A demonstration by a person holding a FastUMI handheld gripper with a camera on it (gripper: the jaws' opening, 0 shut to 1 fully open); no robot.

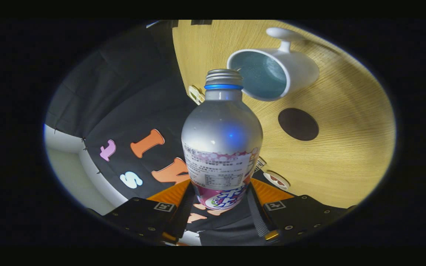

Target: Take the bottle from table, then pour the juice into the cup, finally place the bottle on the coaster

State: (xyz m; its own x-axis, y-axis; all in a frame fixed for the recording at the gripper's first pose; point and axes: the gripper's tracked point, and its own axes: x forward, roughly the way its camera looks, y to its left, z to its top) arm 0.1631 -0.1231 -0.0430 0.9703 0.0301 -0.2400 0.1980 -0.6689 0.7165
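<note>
A silver aluminium bottle (221,140) with a blue neck ring and an open threaded mouth sits between my fingers, and my gripper (221,199) is shut on its lower body. The view is rolled sideways, so the bottle is tipped with its mouth toward the white cup (272,72), which has a blue inside. The bottle's mouth sits just at the cup's rim. No liquid stream is visible. A dark round coaster (298,124) lies on the wooden table (346,147), beside the cup and beyond the bottle.
Small round stickers (276,180) lie on the table near my right finger, and another (196,94) near the bottle's neck. The black cloth wall stands behind the bottle on the other side.
</note>
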